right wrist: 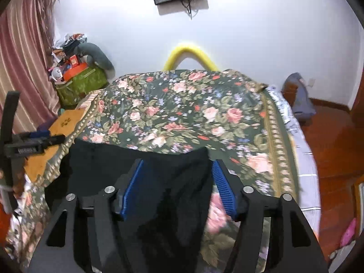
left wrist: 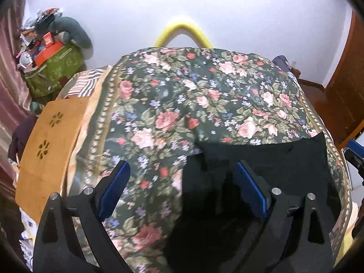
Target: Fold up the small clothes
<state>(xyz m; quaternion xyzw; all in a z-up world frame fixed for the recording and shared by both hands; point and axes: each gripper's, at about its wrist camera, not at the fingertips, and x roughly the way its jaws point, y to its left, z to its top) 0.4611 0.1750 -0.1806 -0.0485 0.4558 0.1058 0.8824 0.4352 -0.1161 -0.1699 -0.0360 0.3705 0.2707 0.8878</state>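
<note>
2 grippers [left wrist: 182, 191] [right wrist: 176, 187] agape, black garment [right wrist: 127, 159], floral bedspread [left wrist: 182, 91]

The left claw [left wrist: 182, 170] hangs wide open above a black garment [left wrist: 261, 157] on the floral bedspread [left wrist: 182, 95].

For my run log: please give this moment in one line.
left gripper: open | right gripper: open | black garment: flat on floral bedspread, unfolded

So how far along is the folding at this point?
Barely begun. The black garment lies spread on the floral bedspread, with no clear fold visible. The left gripper and right gripper are both open over it, gripping nothing. Grasping an edge and every fold remain.
</note>
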